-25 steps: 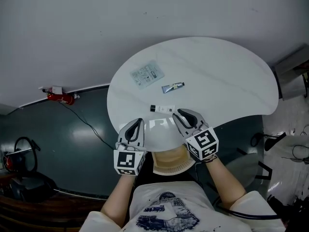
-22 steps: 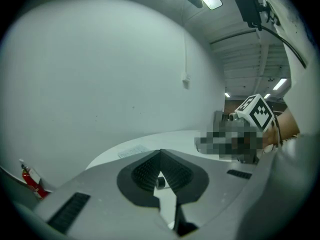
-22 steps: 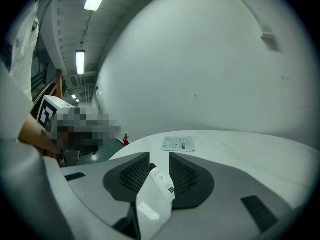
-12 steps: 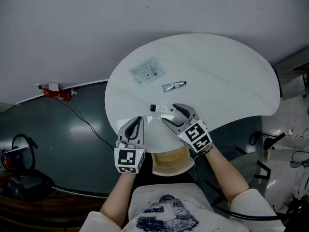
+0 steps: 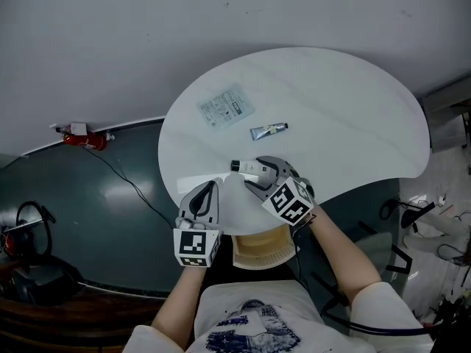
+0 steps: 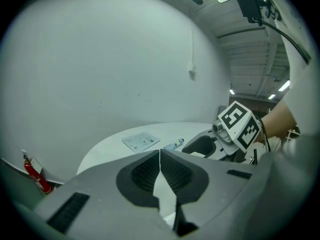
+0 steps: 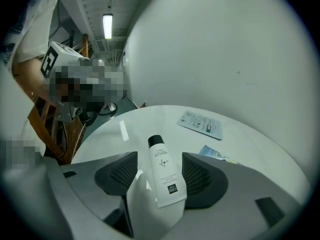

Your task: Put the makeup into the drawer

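A white tube with a black cap lies on the white round table. My right gripper is open and its jaws have just been opening. The tube lies between its pads, which do not press on it. My left gripper is shut and empty at the table's near edge, left of the right one. Further back lie a small blue tube and a flat printed sachet. An open drawer with a pale wooden inside shows under the near edge.
A red fire extinguisher lies on the dark floor to the left, with a cable running from it. Wooden furniture stands beyond the table's edge in the right gripper view. The table's right edge curves inward.
My right gripper has moved forward and down over the white tube, rolled, and opened its jaws around it. The left gripper has sunk a little.
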A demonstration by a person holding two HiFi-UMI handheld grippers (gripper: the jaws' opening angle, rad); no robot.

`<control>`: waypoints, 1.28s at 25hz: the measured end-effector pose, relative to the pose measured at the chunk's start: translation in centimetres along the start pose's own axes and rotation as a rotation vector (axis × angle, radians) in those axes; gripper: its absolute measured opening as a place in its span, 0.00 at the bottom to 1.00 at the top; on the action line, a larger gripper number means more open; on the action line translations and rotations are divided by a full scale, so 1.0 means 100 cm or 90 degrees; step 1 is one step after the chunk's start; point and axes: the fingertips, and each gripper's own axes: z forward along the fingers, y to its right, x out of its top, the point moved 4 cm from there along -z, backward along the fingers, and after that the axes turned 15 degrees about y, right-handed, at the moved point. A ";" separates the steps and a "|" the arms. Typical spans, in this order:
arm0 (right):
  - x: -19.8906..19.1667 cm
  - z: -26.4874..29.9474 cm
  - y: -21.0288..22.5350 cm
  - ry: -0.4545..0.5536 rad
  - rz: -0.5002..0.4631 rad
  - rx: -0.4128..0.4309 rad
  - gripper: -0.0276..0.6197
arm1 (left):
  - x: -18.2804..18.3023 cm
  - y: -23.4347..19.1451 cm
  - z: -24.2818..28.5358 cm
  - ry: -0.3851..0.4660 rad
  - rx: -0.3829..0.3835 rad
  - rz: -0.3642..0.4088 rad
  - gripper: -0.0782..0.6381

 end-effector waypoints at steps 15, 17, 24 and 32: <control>-0.014 0.027 0.007 -0.045 -0.024 0.053 0.45 | -0.013 -0.012 0.004 -0.025 0.002 -0.025 0.17; -0.014 0.028 0.007 -0.046 -0.026 0.056 0.45 | -0.013 -0.013 0.005 -0.026 0.004 -0.027 0.17; -0.022 0.026 0.008 -0.052 -0.025 0.046 0.39 | -0.013 -0.011 0.003 -0.025 0.013 -0.029 0.17; -0.021 0.027 0.008 -0.074 -0.032 0.054 0.37 | -0.004 -0.009 -0.008 -0.015 0.035 -0.023 0.17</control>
